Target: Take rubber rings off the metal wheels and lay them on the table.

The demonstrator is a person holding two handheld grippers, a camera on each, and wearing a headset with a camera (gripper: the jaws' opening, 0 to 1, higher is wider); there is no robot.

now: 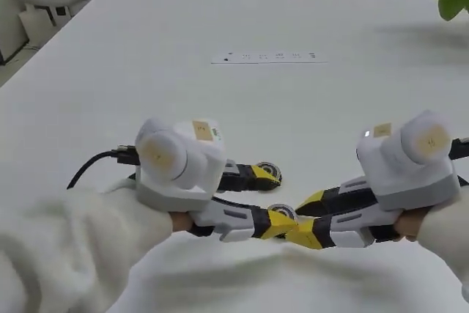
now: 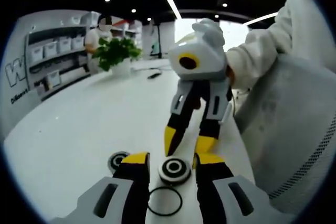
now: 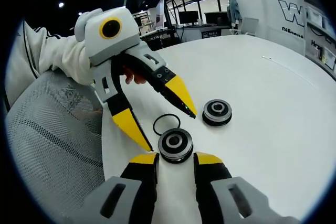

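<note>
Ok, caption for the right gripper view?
Left gripper and right gripper, both open, at a metal wheel; rubber ring beside it.

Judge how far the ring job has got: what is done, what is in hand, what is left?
Done: one ring lies loose on the table. In hand: the left gripper and right gripper, both open, face each other around the near wheel, neither gripping it yet. Left: that wheel, if it carries a ring, and the far wheel; I cannot tell which is already bare.
</note>
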